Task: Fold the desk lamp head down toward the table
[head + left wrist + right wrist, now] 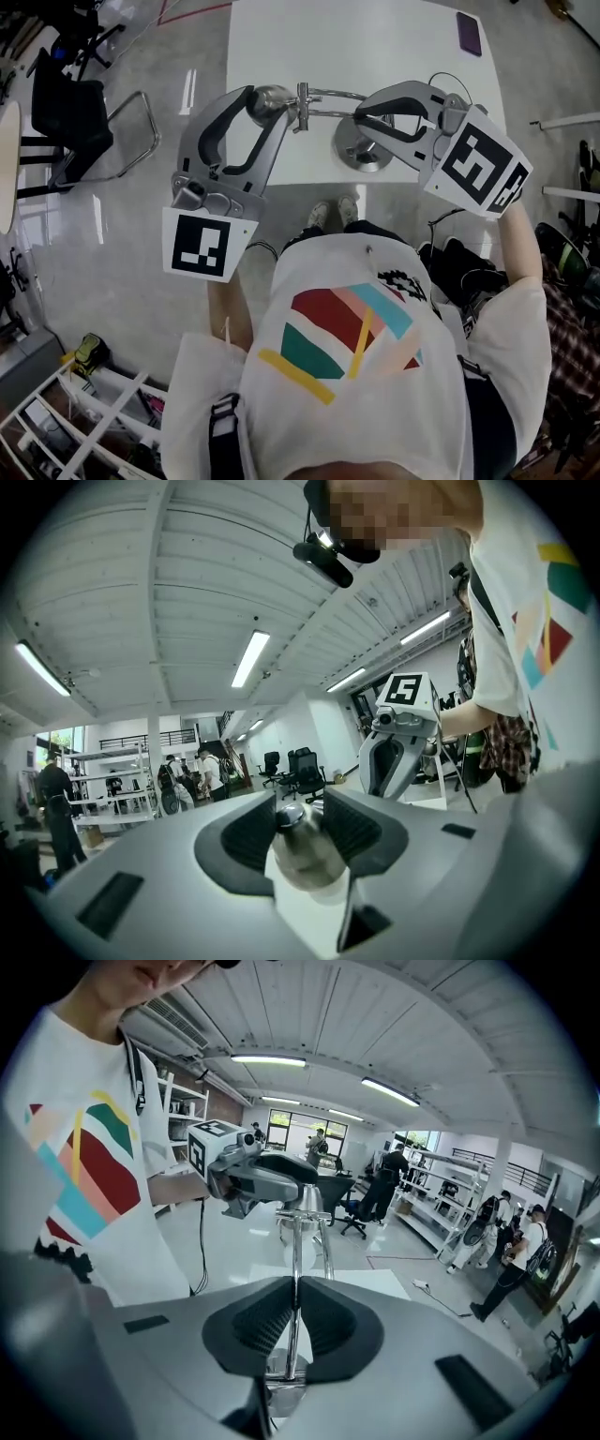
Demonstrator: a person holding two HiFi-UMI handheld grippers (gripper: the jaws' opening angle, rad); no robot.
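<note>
A chrome desk lamp stands near the front edge of the white table (394, 47). Its round base (361, 152) is at the right, and its thin arm (328, 97) runs left to the lamp head (274, 97). My left gripper (255, 101) has its pads against both sides of the lamp head (300, 841). In the left gripper view, the head fills the gap between the jaws of the left gripper (298, 822). My right gripper (372, 118) points down over the base. Its jaws are shut on the thin upright rod (295, 1269) of the lamp arm.
A dark phone (469, 33) lies at the table's far right. A black chair (70, 122) stands on the floor at the left, and a white rack (84, 422) is at the bottom left. A cable (450, 84) runs by the lamp. Several people stand in the distance.
</note>
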